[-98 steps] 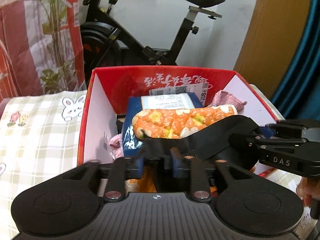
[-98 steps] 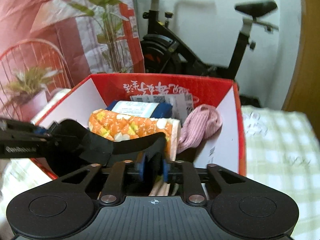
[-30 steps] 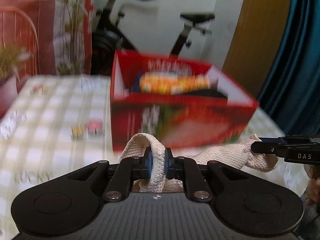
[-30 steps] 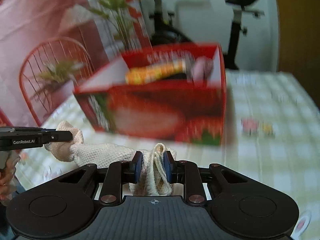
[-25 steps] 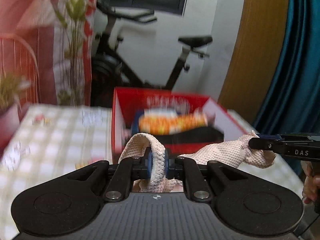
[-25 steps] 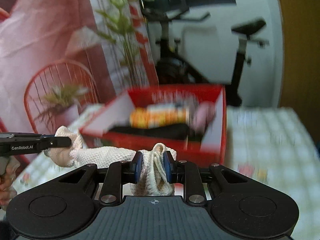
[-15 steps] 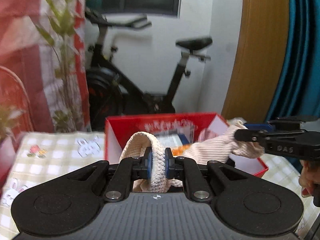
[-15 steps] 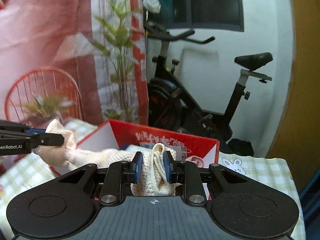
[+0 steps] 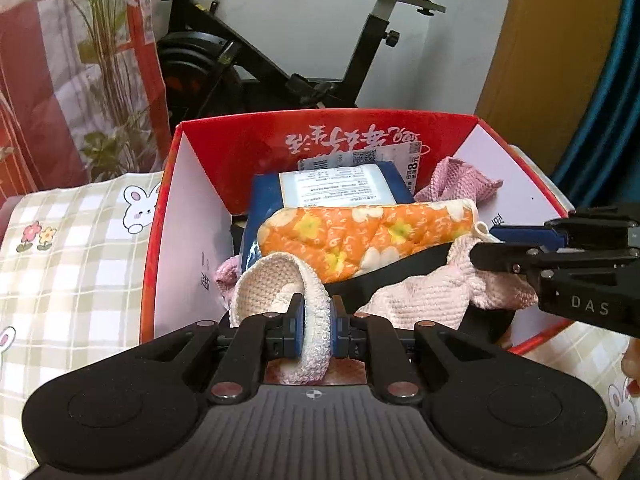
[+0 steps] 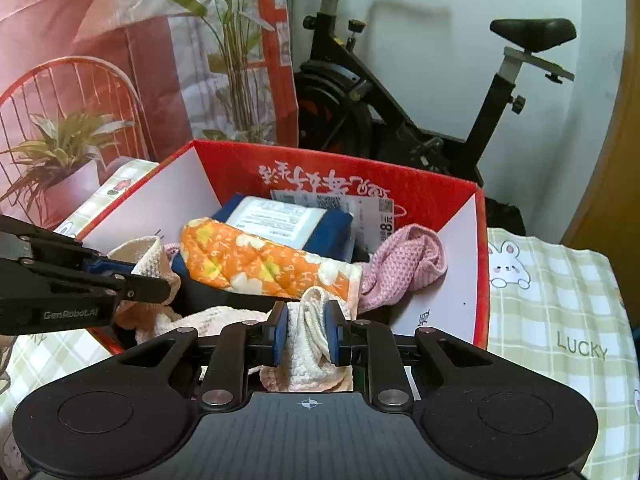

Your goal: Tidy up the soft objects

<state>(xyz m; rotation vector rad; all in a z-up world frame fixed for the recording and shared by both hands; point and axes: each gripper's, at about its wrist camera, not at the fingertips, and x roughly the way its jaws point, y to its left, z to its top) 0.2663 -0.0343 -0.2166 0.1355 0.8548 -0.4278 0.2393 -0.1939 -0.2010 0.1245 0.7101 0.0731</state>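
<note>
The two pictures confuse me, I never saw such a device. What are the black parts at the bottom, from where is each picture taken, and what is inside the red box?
Each picture comes from a camera mounted on a hand-held gripper, looking along its two fingers; a person carries one in each hand. The black shapes below are the gripper bodies. The left gripper and the right gripper both pinch one cream knitted cloth, stretched between them above the red box; the right jaws are closing further. In the box lie an orange flowered mitt, a blue packet, a pink cloth and something black. The box stands on a checked tablecloth.
</note>
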